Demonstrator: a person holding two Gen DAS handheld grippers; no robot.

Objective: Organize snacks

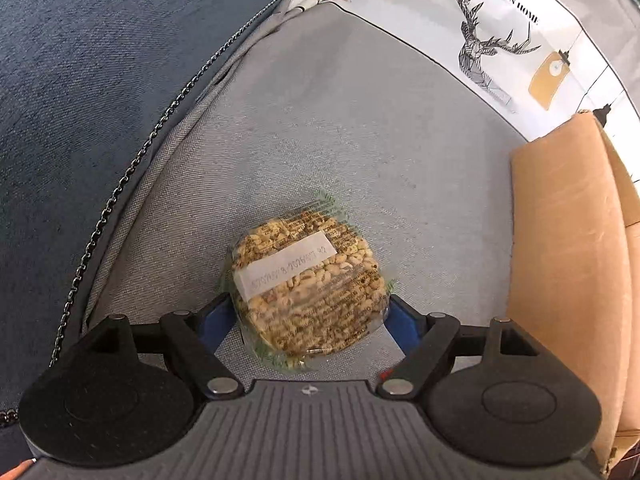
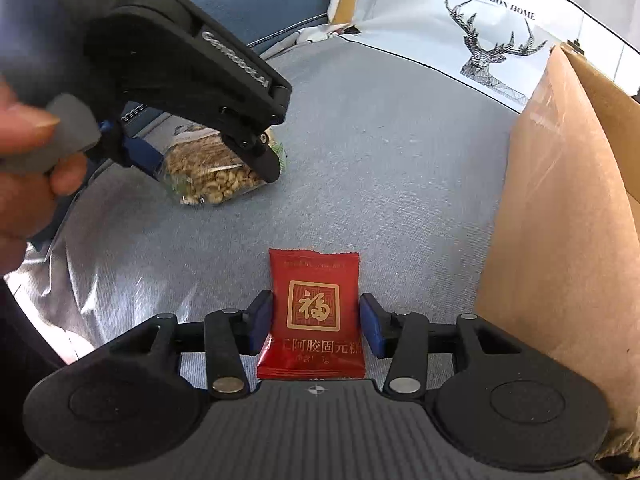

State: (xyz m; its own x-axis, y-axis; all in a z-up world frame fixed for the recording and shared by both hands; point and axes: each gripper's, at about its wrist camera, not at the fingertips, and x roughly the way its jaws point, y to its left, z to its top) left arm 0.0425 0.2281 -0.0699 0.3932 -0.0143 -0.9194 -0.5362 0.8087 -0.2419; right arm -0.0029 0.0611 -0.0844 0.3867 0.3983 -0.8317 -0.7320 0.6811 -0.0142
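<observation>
my left hand-held gripper (image 1: 310, 312) stands wide, its blue pads (image 1: 402, 326) flanking the clear-wrapped puffed-grain cake (image 1: 308, 292); i cannot tell whether they press it. the cake lies on the grey cushion (image 1: 340, 140), left of the cardboard box (image 1: 568, 260). my right hand-held gripper (image 2: 316, 324) stands half open around the red snack packet (image 2: 314, 316), a slight gap at each pad. this packet also lies left of the box, nearer to it than the cake.
</observation>
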